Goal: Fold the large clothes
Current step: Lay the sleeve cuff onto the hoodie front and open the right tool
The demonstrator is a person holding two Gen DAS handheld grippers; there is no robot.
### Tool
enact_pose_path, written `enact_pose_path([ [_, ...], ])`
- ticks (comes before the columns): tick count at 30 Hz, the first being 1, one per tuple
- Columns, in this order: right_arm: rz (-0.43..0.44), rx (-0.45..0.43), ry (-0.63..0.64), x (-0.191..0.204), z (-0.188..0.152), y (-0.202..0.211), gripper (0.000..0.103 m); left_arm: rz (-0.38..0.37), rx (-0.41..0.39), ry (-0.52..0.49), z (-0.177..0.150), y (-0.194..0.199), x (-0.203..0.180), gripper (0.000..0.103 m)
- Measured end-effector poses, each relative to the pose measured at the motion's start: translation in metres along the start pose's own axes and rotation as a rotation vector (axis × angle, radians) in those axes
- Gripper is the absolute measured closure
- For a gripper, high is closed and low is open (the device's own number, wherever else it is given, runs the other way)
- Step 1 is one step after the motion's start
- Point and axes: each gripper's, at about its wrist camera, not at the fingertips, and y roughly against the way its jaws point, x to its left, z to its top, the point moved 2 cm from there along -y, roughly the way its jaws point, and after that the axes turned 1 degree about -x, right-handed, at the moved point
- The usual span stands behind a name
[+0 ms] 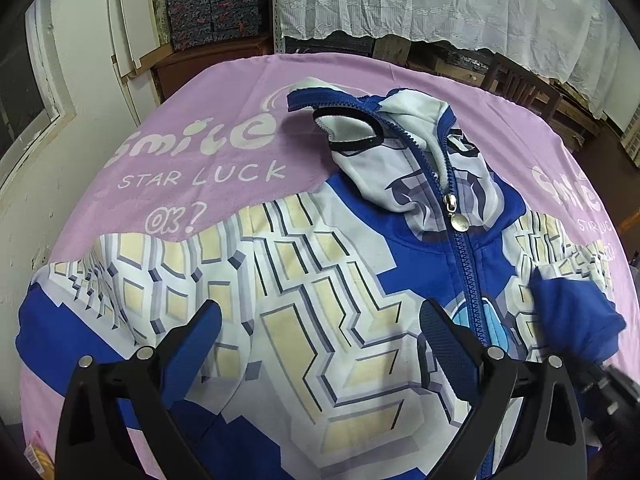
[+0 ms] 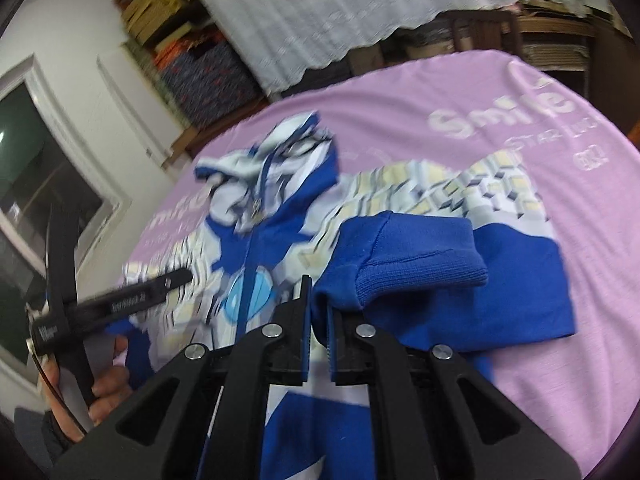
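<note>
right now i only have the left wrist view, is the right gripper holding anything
Observer: Yes, the right gripper is shut on the blue sleeve cuff.
Operator: sleeve folded in yet
Observer: Partly; the cuff is lifted over the hoodie chest.
Operator: my left gripper visible from there
Observer: Yes, the left gripper hovers open over the other sleeve side, blurred.
</note>
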Motion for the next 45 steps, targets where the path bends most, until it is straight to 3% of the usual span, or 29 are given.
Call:
enact_pose_path([
  [2,-0.014,0.108,0.055,0.004,-0.009,-0.013,0.082,-0.004,-0.005,-0.008,0.000,0.001,-0.002,0.003],
  [4,0.009,0.130,0.081,0.005,-0.013,-0.008,0.077,-0.009,-0.014,-0.020,-0.001,0.002,-0.005,0.003],
  [7,0.085,0.111,0.065,-0.004,-0.014,0.021,0.076,-0.021,-0.027,-0.057,-0.003,0.005,-0.015,0.003],
  [13,0.196,-0.004,-0.005,-0.037,-0.005,0.073,0.067,-0.053,-0.113,-0.229,-0.016,0.026,-0.056,0.003],
  [18,0.304,0.047,-0.111,-0.046,0.008,0.066,0.067,-0.088,-0.101,-0.361,-0.032,0.040,-0.096,0.003],
  [22,0.260,-0.073,-0.184,-0.062,0.032,0.079,0.067,-0.155,-0.062,-0.425,-0.043,0.050,-0.130,0.003],
  [24,0.173,-0.132,-0.210,-0.078,0.047,0.081,0.067,-0.174,-0.050,-0.484,-0.052,0.051,-0.154,0.003],
  [27,0.033,-0.219,-0.192,-0.098,0.055,0.085,0.069,-0.136,-0.064,-0.580,-0.067,0.047,-0.186,0.003],
  [29,0.034,-0.261,-0.211,-0.113,0.051,0.084,0.069,-0.120,-0.056,-0.618,-0.074,0.043,-0.199,0.003],
  [33,0.002,-0.238,-0.259,-0.141,0.042,0.072,0.069,-0.106,-0.046,-0.649,-0.076,0.032,-0.216,0.003],
  [38,0.049,-0.228,-0.301,-0.150,0.040,0.070,0.069,-0.082,-0.037,-0.652,-0.076,0.016,-0.224,0.003],
  [42,0.031,-0.247,-0.280,-0.144,0.037,0.074,0.069,-0.117,-0.038,-0.586,-0.066,0.014,-0.209,0.003],
  [45,0.037,-0.240,-0.288,-0.145,0.036,0.071,0.070,-0.184,-0.036,-0.508,-0.056,0.021,-0.193,0.003],
])
